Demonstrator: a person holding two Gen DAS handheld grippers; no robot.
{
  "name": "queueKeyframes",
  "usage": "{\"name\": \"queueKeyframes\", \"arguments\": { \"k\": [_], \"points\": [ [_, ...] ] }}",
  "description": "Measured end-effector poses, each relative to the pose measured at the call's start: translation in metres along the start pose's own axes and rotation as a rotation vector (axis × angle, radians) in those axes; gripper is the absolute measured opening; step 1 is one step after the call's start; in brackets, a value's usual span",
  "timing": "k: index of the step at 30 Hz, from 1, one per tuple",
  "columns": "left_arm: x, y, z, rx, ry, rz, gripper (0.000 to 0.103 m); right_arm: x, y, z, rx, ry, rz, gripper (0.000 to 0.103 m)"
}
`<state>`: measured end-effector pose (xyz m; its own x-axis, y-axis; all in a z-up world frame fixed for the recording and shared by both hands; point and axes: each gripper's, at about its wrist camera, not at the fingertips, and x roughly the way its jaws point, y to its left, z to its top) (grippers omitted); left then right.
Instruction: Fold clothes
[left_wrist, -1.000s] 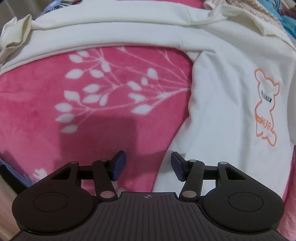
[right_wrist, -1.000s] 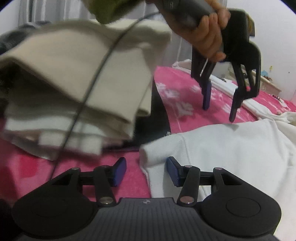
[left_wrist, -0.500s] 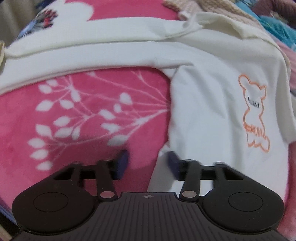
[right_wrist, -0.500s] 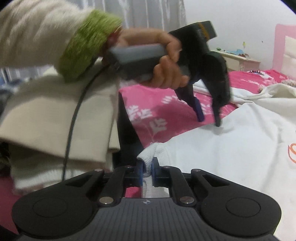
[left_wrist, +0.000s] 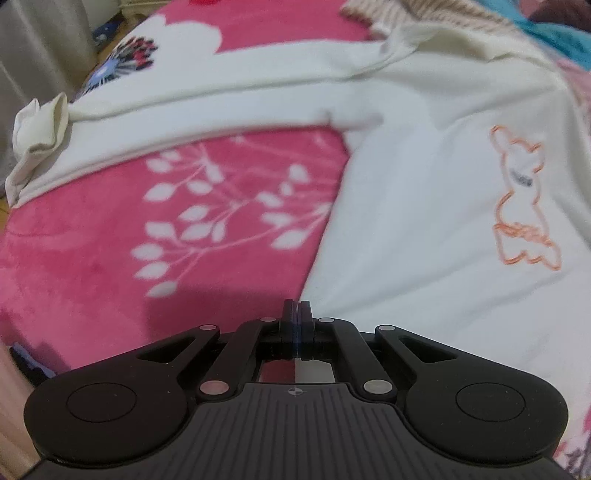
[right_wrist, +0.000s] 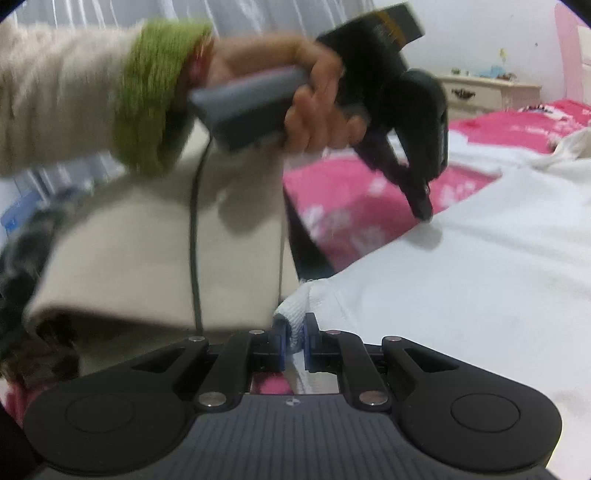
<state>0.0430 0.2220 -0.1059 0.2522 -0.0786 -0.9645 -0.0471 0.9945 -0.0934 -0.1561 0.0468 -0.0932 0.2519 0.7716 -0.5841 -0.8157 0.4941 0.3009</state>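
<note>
A white sweatshirt (left_wrist: 424, 229) with an orange bear outline (left_wrist: 517, 199) lies flat on the pink leaf-print blanket (left_wrist: 110, 258). One sleeve runs left to its cuff (left_wrist: 37, 136). My left gripper (left_wrist: 296, 314) is shut at the body's side edge, pinching the fabric. The right wrist view shows that gripper (right_wrist: 423, 212) from the side, tips down on the sweatshirt (right_wrist: 480, 277), held by a person's hand (right_wrist: 314, 107). My right gripper (right_wrist: 294, 332) is shut on the ribbed hem corner (right_wrist: 295, 302).
A stack of folded cream clothes (right_wrist: 147, 258) sits just left of my right gripper. Knitted and teal garments (left_wrist: 535, 26) are piled beyond the sweatshirt's collar. A cream nightstand (right_wrist: 491, 92) stands past the bed. The blanket's edge (left_wrist: 22, 354) drops off at the left.
My left gripper moved down to the sweatshirt's side edge and went from open to shut. My right gripper closed on the hem corner and holds it.
</note>
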Motion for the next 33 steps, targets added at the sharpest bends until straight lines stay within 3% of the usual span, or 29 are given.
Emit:
{"name": "queueKeyframes", "arguments": {
  "k": [2, 6, 11, 13, 17, 19, 24, 29, 33],
  "points": [
    [0.008, 0.0, -0.001, 0.022, 0.007, 0.046, 0.0, 0.003, 0.002, -0.005, 0.003, 0.022, 0.005, 0.021],
    [0.006, 0.005, 0.0, -0.005, -0.015, 0.035, 0.001, 0.006, 0.004, -0.014, 0.009, 0.059, 0.017, 0.04],
    [-0.019, -0.002, -0.005, 0.018, -0.116, 0.065, 0.014, -0.05, -0.009, -0.012, 0.089, -0.042, 0.009, 0.042],
    [-0.028, -0.009, -0.005, 0.034, -0.15, 0.062, 0.017, -0.069, -0.028, -0.018, 0.14, -0.071, -0.054, 0.042],
    [-0.034, -0.028, 0.011, 0.05, -0.207, 0.057, 0.02, -0.101, -0.075, -0.039, 0.253, -0.017, -0.245, 0.042],
    [-0.036, -0.037, 0.027, 0.033, -0.232, 0.033, 0.02, -0.125, -0.093, -0.036, 0.2, -0.017, -0.32, 0.042],
    [-0.029, -0.084, 0.08, 0.058, -0.376, -0.01, 0.023, -0.178, -0.16, 0.027, 0.049, -0.106, -0.519, 0.04],
    [-0.001, -0.135, 0.124, 0.108, -0.509, -0.056, 0.023, -0.194, -0.265, 0.087, 0.139, -0.195, -0.683, 0.03],
    [0.026, -0.155, 0.146, 0.129, -0.527, -0.04, 0.023, -0.174, -0.331, 0.099, 0.295, -0.165, -0.704, 0.022]
  ]
}}
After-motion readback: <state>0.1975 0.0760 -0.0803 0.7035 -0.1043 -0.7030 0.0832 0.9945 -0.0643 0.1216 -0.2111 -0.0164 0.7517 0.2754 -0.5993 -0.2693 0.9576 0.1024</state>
